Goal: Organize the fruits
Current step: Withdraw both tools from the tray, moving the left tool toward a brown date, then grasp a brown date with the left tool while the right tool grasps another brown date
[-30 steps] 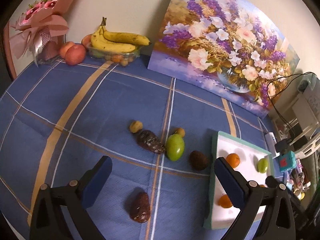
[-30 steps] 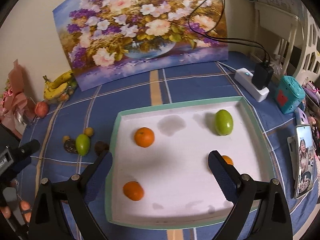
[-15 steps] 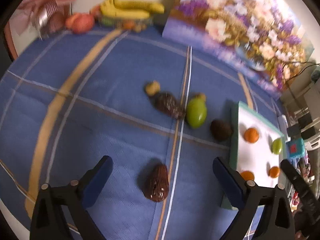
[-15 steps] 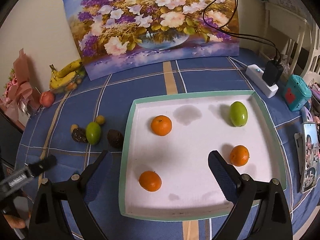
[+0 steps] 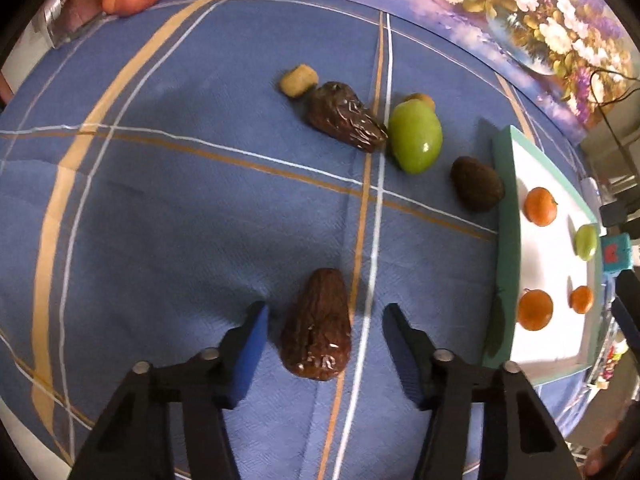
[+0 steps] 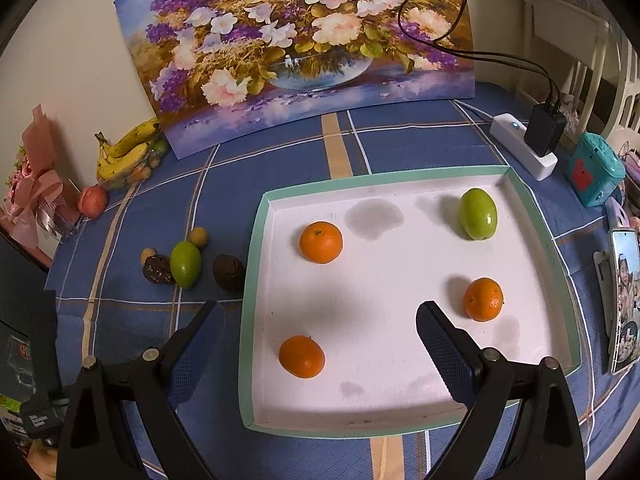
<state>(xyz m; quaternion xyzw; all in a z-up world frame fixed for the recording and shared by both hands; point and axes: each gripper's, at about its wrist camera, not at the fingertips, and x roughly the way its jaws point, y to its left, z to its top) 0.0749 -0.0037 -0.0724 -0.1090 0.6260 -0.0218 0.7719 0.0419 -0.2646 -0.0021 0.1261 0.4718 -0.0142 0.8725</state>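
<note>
A wrinkled brown date [image 5: 316, 332] lies on the blue checked cloth between the fingers of my left gripper [image 5: 325, 309]. The jaws are closing, with a small gap still showing on each side of the date. Further off lie a second date [image 5: 346, 120], a green fruit [image 5: 416, 138], a dark brown fruit [image 5: 476, 184] and two small yellowish fruits [image 5: 298, 80]. My right gripper [image 6: 320, 308] hangs open above the white tray [image 6: 256, 280], holding nothing. In the tray are three oranges [image 6: 321, 242] and a green fruit [image 6: 478, 214].
A flower painting [image 6: 304, 48] leans on the back wall. Bananas [image 6: 128, 152], a red fruit [image 6: 93, 201] and a pink bouquet [image 6: 36, 184] stand at the back left. Right of the tray are a power strip [image 6: 524, 148], a teal box [image 6: 596, 168] and a phone [image 6: 624, 296].
My left gripper has sunk and tipped down over the near date, and its jaws have narrowed around it. The right gripper has stayed over the tray, still open.
</note>
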